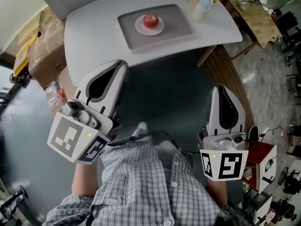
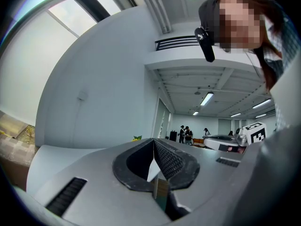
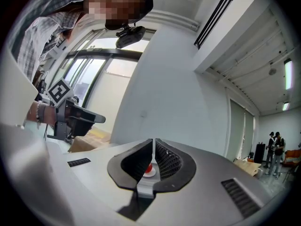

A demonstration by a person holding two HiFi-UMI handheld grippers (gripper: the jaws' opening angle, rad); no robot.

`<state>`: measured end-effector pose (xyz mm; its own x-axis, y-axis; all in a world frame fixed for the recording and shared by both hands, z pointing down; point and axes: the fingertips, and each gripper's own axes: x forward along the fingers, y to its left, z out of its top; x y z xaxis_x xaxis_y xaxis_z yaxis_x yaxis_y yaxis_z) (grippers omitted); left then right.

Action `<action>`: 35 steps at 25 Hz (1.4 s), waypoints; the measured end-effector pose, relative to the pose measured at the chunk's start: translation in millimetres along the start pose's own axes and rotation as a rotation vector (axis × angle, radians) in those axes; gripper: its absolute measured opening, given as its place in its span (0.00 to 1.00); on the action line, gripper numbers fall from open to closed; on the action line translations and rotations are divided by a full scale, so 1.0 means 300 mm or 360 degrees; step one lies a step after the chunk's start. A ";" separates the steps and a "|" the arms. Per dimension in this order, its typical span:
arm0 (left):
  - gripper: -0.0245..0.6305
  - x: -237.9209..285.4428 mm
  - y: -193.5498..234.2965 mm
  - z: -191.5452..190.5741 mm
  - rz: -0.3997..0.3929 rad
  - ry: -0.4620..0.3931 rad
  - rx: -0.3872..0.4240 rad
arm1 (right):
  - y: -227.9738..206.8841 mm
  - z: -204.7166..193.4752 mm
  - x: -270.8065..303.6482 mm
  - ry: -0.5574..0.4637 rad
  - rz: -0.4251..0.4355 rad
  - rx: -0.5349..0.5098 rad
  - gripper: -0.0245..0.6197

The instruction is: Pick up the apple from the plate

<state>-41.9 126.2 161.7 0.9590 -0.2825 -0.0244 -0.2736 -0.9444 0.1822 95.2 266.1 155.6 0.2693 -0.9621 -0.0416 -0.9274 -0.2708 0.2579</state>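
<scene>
1. Barely begun, judging by the layout: no contact with the apple [image 1: 150, 20], which rests whole and red on the white plate [image 1: 139, 28], inside the grey tray [image 1: 181, 25], far across the white surface [image 1: 94, 32].
2. Held low and close to the checked shirt [image 1: 141, 187], well short of the surface's near edge: left gripper [image 1: 123, 66] and right gripper [image 1: 221, 89], well apart from each other.
3. In the left gripper view: jaws clenched tip to tip, nothing between them, no apple in sight.
4. In the right gripper view: jaws likewise pressed together and empty. Far off, through the hollow beneath the tips, a glimpse of the same apple [image 3: 148, 167] on its plate, so roughly aimed at the target.
5. Left to do, most likely: reach forward over the surface, spread one pair of jaws, settle them around the apple, squeeze, and lift clear of the plate. Practically the whole job.
6. Counted: one apple, one plate, one tray, one surface, two grippers. Also one vase of yellow flowers [image 1: 203, 4] near the surface's far right corner, apart from the tray. Beside the surface at the left, stacked cardboard boxes [image 1: 44, 46]: at least two, exact number hard to tell.
</scene>
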 end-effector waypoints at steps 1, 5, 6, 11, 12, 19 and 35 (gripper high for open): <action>0.06 0.005 0.020 0.001 0.0002 -0.0002 0.0002 | 0.004 0.000 0.020 -0.0001 -0.0002 -0.0003 0.09; 0.06 0.012 0.083 0.009 0.0019 -0.0009 0.0005 | 0.024 0.005 0.078 -0.0004 0.0000 -0.0017 0.09; 0.06 0.014 0.091 0.011 0.0023 -0.0012 0.0002 | 0.025 0.005 0.087 0.0000 0.0002 -0.0018 0.09; 0.06 0.037 0.115 0.017 0.0068 -0.0020 -0.0016 | -0.002 -0.013 0.141 0.0031 0.0038 -0.0015 0.09; 0.06 0.044 0.122 0.017 0.0078 -0.0021 -0.0019 | -0.009 -0.018 0.158 0.0033 0.0044 -0.0013 0.09; 0.06 0.106 0.198 0.004 0.0162 0.0001 -0.0007 | -0.047 -0.055 0.338 0.0001 0.0143 -0.0002 0.09; 0.06 0.452 0.476 -0.020 0.0509 0.0060 -0.0111 | -0.144 -0.155 0.910 0.0054 0.0592 -0.0024 0.09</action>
<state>49.7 -45.9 190.4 0.8278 -0.5552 0.0809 -0.5566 -0.7948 0.2419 221.0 16.5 178.0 -0.0764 -0.9930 0.0898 -0.9597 0.0976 0.2636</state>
